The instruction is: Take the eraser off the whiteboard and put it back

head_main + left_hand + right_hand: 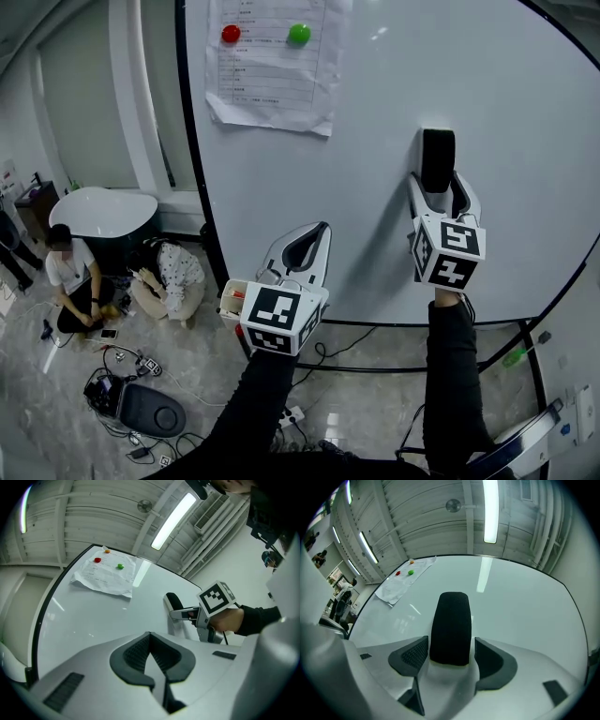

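Right gripper view, eraser (450, 627): black, felt-like rounded oblong on the glossy whiteboard (525, 602).
Your right gripper (451, 651): jaws wide, ribbed pads clear of the eraser.
Your left gripper (149, 641): jaws closed, empty, 8 o'clock from the eraser.

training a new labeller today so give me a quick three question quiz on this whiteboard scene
1. True or false: the right gripper has its pads pressed on the black eraser.
2. In the head view, which two magnets show on the paper sheet on the whiteboard? A) red and green B) blue and yellow C) two black
3. Fill in: the left gripper's jaws are ____.

Key: 1 false, the jaws stand apart on either side of it; 2 A; 3 shut.
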`<state>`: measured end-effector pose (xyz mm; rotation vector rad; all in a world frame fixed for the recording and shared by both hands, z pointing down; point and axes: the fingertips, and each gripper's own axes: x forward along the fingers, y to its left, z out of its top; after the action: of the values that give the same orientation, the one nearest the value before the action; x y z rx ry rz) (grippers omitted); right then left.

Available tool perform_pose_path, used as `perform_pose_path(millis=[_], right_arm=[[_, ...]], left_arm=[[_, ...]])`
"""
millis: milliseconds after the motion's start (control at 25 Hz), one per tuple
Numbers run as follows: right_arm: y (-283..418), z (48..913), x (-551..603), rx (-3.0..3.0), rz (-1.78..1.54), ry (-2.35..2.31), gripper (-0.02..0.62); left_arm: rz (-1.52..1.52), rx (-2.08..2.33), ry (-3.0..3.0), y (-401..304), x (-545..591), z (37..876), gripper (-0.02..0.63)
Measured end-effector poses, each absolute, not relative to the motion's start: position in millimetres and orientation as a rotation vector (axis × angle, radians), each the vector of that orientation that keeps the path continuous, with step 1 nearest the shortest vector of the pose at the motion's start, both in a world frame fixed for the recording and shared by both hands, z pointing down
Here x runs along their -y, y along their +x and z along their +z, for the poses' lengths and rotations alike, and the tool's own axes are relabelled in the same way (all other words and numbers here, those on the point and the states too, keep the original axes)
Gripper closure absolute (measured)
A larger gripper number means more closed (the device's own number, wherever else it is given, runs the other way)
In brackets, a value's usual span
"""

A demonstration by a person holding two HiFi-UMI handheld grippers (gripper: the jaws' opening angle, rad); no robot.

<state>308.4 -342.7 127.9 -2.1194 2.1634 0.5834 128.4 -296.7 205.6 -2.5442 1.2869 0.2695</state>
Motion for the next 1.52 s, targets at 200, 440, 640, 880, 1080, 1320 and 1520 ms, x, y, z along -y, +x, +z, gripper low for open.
perform_pose_path(millis=[200, 440, 640, 880, 1080, 1320, 1520], right_arm=[[310, 128, 347, -2.142, 0.612, -2.179, 0.302], [312, 130, 347, -2.137, 0.589, -2.186, 0.313], [312, 129, 346, -2.141, 0.597, -2.154, 0.318], [312, 129, 343, -2.144, 0.604, -2.146, 0.318], [313, 129, 339, -2.135, 0.617, -2.149, 0.318], [314, 135, 331, -2.122, 0.601, -2.151, 0.318], [316, 139, 317, -2.092, 0.624, -2.157, 0.318]], left_arm=[[0.252, -1.296, -2.543, 125, 297, 210, 0.6], [0.263, -1.302, -2.553, 118, 300, 212, 0.6], [0.274, -1.321, -2.556, 113, 302, 214, 0.6], [0.273, -1.326, -2.567, 110, 302, 218, 0.6], [0.264, -1.332, -2.57, 108, 303, 220, 0.6], [0.262, -1.331, -2.571, 106, 302, 222, 0.6], [0.256, -1.323, -2.578, 107, 302, 224, 0.6]])
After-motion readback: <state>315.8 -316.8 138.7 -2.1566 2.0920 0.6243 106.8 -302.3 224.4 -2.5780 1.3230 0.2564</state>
